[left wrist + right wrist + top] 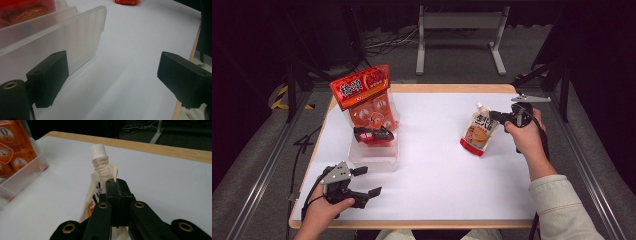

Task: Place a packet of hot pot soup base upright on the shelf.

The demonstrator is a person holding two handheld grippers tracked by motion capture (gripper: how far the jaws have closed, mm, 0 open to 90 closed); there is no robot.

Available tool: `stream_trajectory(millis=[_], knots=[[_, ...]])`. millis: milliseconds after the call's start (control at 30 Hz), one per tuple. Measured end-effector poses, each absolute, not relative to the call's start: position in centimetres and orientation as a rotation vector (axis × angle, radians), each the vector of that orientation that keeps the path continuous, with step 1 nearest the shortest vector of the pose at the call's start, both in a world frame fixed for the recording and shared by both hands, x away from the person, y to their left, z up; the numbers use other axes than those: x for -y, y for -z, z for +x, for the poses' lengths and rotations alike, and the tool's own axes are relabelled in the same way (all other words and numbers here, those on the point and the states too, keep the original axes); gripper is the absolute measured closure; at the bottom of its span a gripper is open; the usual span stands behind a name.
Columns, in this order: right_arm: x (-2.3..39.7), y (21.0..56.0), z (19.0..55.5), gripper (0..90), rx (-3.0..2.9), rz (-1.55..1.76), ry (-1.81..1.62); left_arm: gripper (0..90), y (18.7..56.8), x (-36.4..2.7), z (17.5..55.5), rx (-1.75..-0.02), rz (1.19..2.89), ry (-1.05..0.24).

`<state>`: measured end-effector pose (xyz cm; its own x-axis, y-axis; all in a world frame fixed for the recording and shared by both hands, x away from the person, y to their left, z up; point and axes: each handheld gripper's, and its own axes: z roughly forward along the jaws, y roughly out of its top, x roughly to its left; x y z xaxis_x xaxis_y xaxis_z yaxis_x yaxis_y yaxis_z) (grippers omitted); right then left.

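A cream spouted pouch (pixel 480 129) with a white cap and a red bottom hangs tilted over the right half of the white table. My right gripper (pixel 495 116) is shut on the pouch's top edge beside the spout. In the right gripper view the black jaws (pixel 116 185) pinch the pouch (pixel 93 195) just below the white cap (pixel 98 151). My left gripper (pixel 367 181) rests near the table's front left corner, open and holding nothing. In the left gripper view its jaws stand wide apart next to the clear bin (pixel 62 40).
A clear plastic bin (pixel 374 157) at the left holds a big red-orange snack bag (pixel 364 97) standing upright and a small dark red packet (pixel 373 135). The table's wooden edge (pixel 452 88) runs along the back. A grey metal stand (pixel 459 22) is on the floor behind.
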<state>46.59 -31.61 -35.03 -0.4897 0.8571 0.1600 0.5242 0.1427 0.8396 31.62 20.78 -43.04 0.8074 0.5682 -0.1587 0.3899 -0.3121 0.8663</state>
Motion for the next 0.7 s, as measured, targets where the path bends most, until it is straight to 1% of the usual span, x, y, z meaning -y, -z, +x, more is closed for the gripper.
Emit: stream_trajectory(millis=[100, 233, 500, 700], knots=[[31.2, 34.5, 46.0, 90.0, -2.072, 1.299, -1.305, 9.5, 42.9, -20.7, 31.6, -0.718, 1.927, -0.218], [30.6, 33.6, 45.0, 90.0, -2.084, 1.238, -1.328, 9.1, 42.6, -20.6, 31.5, -0.670, 1.911, -0.216], [30.0, 32.2, 43.5, 90.0, -2.092, 1.156, -1.363, 11.3, 42.3, -20.5, 31.4, -0.674, 1.928, -0.231], [29.1, 30.5, 42.0, 90.0, -2.127, 1.076, -1.414, 12.3, 41.5, -20.2, 31.3, -0.664, 1.939, -0.244]])
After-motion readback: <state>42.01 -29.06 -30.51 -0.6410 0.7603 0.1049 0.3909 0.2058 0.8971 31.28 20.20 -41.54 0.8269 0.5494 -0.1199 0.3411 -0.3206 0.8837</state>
